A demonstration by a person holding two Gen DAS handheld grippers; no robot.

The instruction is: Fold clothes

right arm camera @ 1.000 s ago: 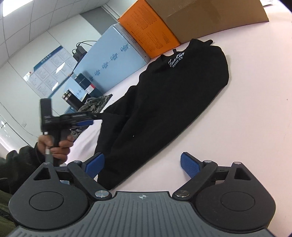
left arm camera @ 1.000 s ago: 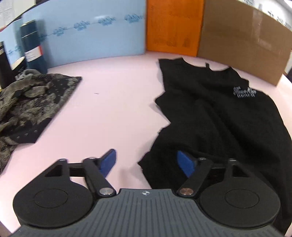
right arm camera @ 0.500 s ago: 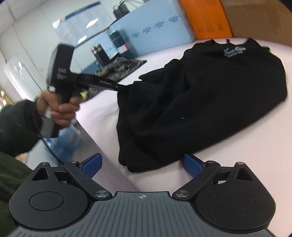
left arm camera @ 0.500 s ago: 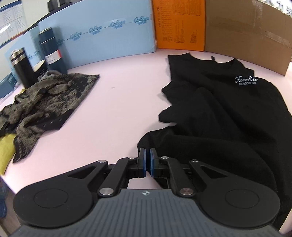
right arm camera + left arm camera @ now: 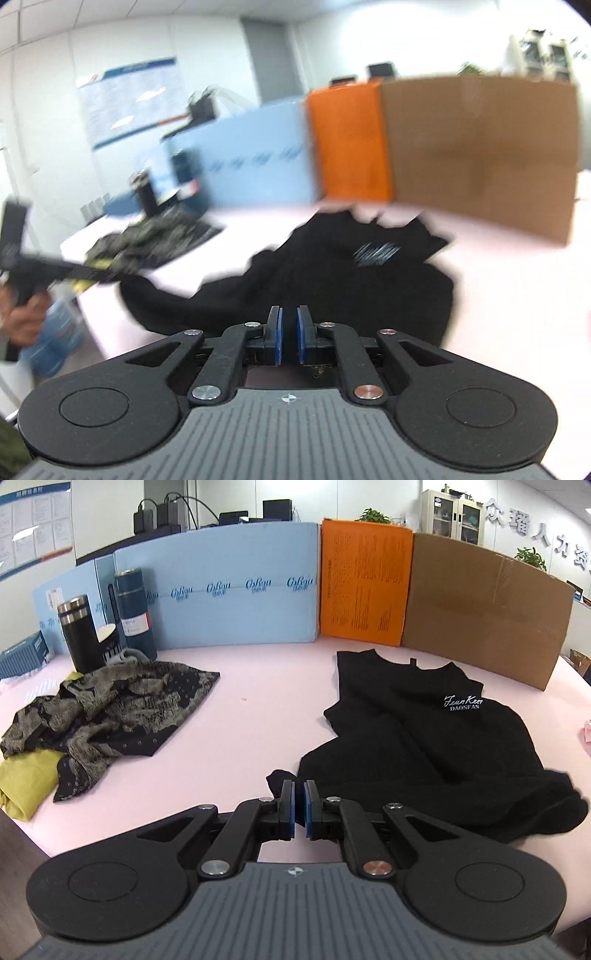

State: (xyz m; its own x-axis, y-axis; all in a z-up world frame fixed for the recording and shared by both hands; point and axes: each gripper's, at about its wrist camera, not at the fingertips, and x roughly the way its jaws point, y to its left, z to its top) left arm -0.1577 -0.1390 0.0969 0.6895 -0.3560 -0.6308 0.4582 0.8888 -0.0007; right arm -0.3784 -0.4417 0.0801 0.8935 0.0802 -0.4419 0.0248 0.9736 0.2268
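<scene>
black top [image 5: 436,746]: matt knit cloth | table [image 5: 258,716]: smooth pink (matt) | box [image 5: 480,613]: brown cardboard

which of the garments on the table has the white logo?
The black T-shirt, lying flat on the right with white script on its chest. The patterned brown-black garment and the yellow-green one under it, piled at left, show no logo.

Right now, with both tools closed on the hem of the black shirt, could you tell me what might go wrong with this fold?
1. The left tool appears to pinch only a small corner of the black shirt, so the fabric may slip out.
2. The shirt is already bunched and creased, so lifting could fold the wrinkles in.
3. The patterned garment and the black tumbler lie close on the left; a wide swing could snag them.
</scene>
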